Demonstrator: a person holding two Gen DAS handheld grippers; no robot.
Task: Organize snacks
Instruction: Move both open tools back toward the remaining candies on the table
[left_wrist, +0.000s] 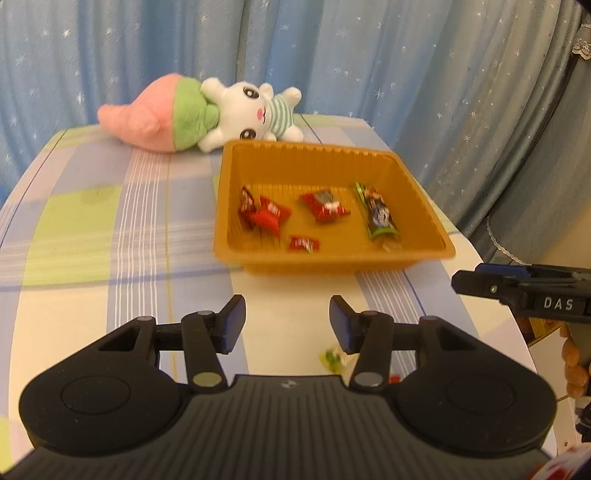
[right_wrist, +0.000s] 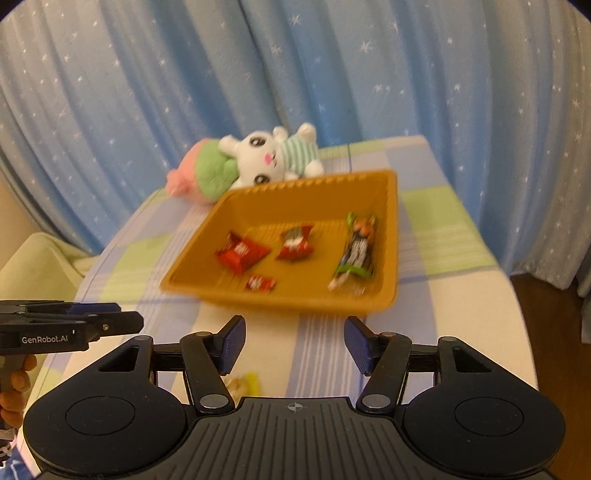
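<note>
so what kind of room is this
Probably a home room, perhaps a bedroom: star-print blue curtains, a plush rabbit and a checked tablecloth under the snack tray.

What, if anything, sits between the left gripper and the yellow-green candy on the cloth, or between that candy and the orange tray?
Nothing visible. The left gripper is open and empty, the yellow-green candy lies loose just under its right finger, and only bare tablecloth separates it from the orange tray.
</note>
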